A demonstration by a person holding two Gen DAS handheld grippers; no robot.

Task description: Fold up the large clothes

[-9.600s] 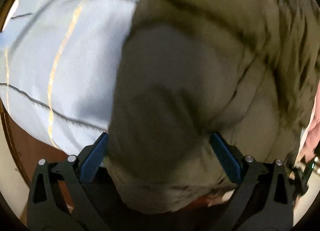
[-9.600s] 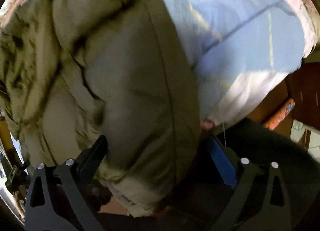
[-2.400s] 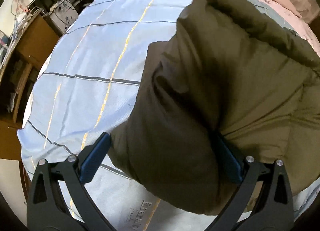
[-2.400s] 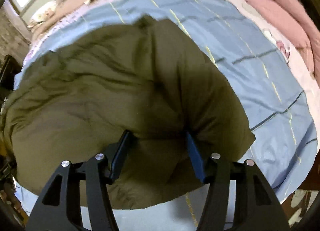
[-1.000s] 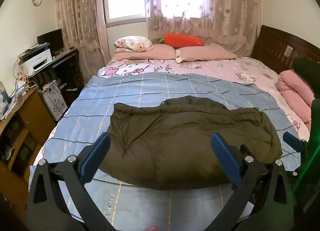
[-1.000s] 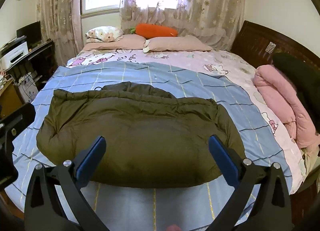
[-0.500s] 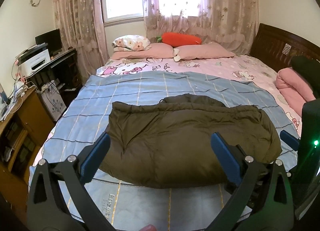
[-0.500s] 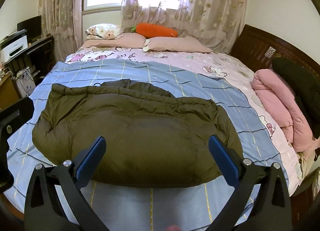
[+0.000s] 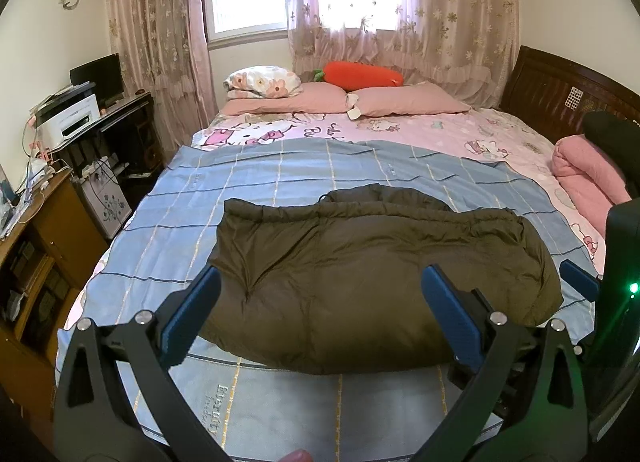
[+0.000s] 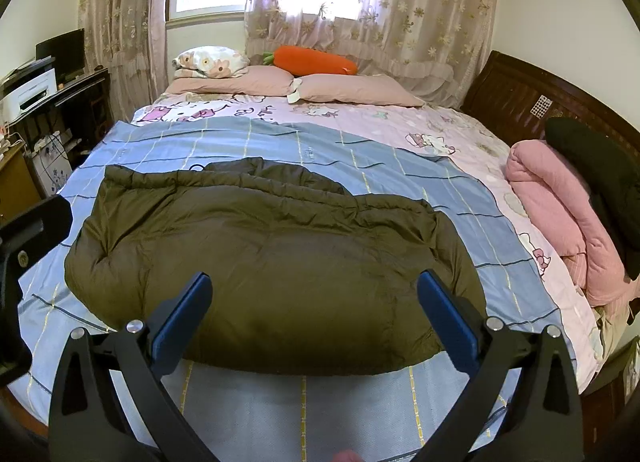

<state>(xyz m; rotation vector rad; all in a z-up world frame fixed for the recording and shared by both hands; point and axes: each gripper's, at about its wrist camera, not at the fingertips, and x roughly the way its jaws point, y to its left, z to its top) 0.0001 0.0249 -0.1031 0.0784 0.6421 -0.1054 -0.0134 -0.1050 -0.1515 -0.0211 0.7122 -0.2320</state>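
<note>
An olive-green padded coat (image 9: 372,274) lies folded into a wide bundle on the blue checked sheet (image 9: 256,181) of the bed, with its hood edge toward the pillows. The same coat (image 10: 272,258) fills the middle of the right wrist view. My left gripper (image 9: 320,290) is held back above the near edge of the bed, open, with nothing between its blue pads. My right gripper (image 10: 314,294) hangs likewise, open and empty. In the left wrist view the right gripper's body (image 9: 616,286) shows at the right edge with a green light.
Pink pillows (image 9: 404,101) and an orange carrot cushion (image 9: 362,75) lie at the head of the bed. A rolled pink quilt (image 10: 560,217) and a dark garment (image 10: 600,177) sit at the right edge. A desk with a printer (image 9: 72,117) and wooden cabinet (image 9: 36,246) stand left.
Both grippers held the coat 2.4 s ago, then let go and drew back from the bed. Over the last second the views have barely shifted and the coat lies still.
</note>
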